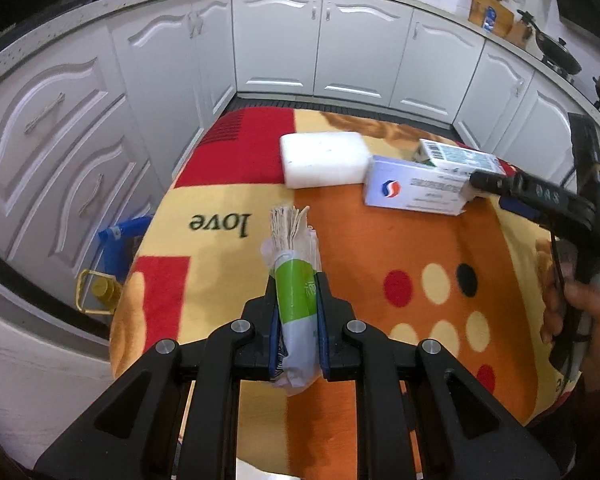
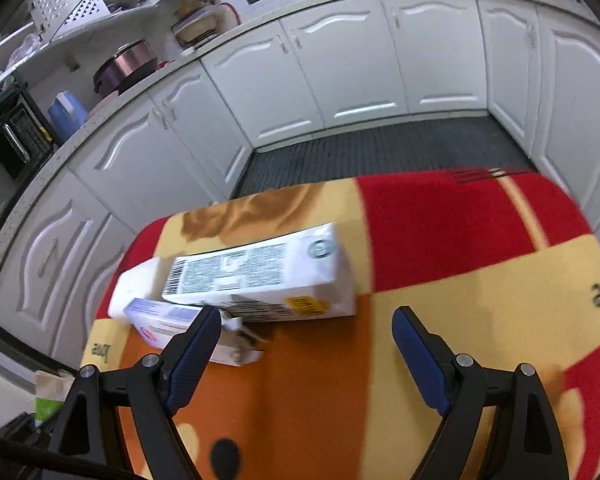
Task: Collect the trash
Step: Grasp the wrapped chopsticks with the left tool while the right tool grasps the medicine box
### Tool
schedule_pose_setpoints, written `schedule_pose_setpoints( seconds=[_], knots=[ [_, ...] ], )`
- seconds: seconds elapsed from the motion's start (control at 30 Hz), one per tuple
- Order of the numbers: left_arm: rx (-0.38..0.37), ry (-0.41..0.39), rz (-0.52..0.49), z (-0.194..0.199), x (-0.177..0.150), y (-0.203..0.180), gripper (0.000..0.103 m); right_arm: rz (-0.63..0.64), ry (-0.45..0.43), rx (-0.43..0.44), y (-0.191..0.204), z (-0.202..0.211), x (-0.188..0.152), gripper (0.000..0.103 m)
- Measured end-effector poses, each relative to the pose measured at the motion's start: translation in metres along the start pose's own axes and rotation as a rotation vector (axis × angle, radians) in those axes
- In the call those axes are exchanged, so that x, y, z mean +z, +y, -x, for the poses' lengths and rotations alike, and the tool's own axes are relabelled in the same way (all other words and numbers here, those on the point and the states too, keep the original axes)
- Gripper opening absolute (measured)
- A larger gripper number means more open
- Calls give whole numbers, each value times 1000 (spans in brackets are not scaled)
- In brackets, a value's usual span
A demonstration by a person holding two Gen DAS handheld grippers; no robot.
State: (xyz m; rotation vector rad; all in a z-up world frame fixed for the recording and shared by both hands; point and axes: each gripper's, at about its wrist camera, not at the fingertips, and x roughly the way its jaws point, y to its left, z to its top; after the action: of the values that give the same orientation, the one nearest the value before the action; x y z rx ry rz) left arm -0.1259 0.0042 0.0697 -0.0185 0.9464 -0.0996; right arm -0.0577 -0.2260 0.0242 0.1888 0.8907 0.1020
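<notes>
My left gripper (image 1: 298, 280) is shut on a tissue packet (image 1: 296, 280) with a green and white wrapper, beige tissues fanning out of its top, held above the patterned blanket (image 1: 220, 264). Farther back on the blanket lie a white foam block (image 1: 324, 158), a white and blue box (image 1: 416, 190) and a milk carton (image 1: 460, 156). In the right wrist view the milk carton (image 2: 260, 276) lies on its side over the blue box (image 2: 160, 318) and the foam block (image 2: 134, 284). My right gripper (image 2: 306, 332) stands open just in front of the carton, nothing between its fingers. It also shows at the right edge of the left wrist view as the right gripper (image 1: 540, 196), held by a hand (image 1: 580, 308).
White kitchen cabinets (image 1: 340, 44) wrap around the blanket-covered table, with a dark floor mat (image 2: 380, 148) between them. A blue stand (image 1: 120, 240) and a yellow-capped bottle (image 1: 104, 290) sit on the floor left of the table. A brown and green paper bag (image 2: 50, 392) is at lower left.
</notes>
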Motion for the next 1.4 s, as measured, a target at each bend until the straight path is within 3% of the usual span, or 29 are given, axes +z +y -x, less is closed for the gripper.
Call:
schedule_pose_setpoints(
  seconds=[0.2,0.27,0.4,0.67,0.8,0.87,0.97,1.03,1.17,1.3,1.4],
  knots=[
    [16,-7,29,-2,-2,17,12,228,136,100,53,-1,-37,86],
    [15,-6,43,-1,-4,23,12,279,89,49,58,11,-44,86],
    [20,-6,50,1,-7,28,12,190,23,4,35,27,-35,86],
    [17,-1,52,3,-10,27,12,176,79,41,37,8,-16,86],
    [12,-2,44,4,-12,23,12,169,13,-120,37,-2,-14,86],
    [9,2,42,2,-12,21,12,133,-16,-160,30,-4,-10,86],
    [6,5,38,0,-12,18,12,125,63,-180,23,-23,-8,86],
    [7,-2,34,1,-13,19,12,126,121,-158,21,-27,-14,86],
    [15,-6,47,1,-13,25,13,201,182,-59,34,3,-42,86],
    [2,7,88,-2,-14,32,12,286,133,-64,49,25,-58,86],
    [-2,1,81,2,-16,29,13,302,143,6,62,22,-58,86]
  ],
)
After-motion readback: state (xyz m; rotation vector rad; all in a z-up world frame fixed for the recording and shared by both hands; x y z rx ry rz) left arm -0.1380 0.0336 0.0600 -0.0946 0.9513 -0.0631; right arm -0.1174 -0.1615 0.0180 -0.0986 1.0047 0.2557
